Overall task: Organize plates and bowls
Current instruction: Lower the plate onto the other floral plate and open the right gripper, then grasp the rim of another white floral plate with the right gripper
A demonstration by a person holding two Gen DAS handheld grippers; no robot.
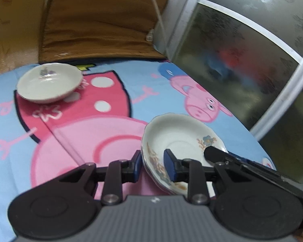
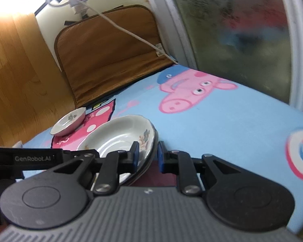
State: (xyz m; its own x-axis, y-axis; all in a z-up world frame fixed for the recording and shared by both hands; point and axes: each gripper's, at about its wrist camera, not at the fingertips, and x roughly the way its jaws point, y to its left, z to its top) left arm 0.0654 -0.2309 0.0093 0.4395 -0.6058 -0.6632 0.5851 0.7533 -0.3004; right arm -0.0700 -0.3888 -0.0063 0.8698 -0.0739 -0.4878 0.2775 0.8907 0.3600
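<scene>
Seemingly clamped | left gripper | right gripper | floral plate rim

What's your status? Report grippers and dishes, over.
Left gripper and right gripper both clamped on near floral dish rim, opposite sides. Small dish sits apart, far left. Nothing between them.

Bare cloth lies between small bowl and flowered dish.

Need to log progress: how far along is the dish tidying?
Done: nothing clearly stacked yet. In hand: both the left gripper and right gripper have jaws clamped on the scalloped floral dish's rim. Left: the small floral dish sits apart on the cartoon-pig cloth.
</scene>
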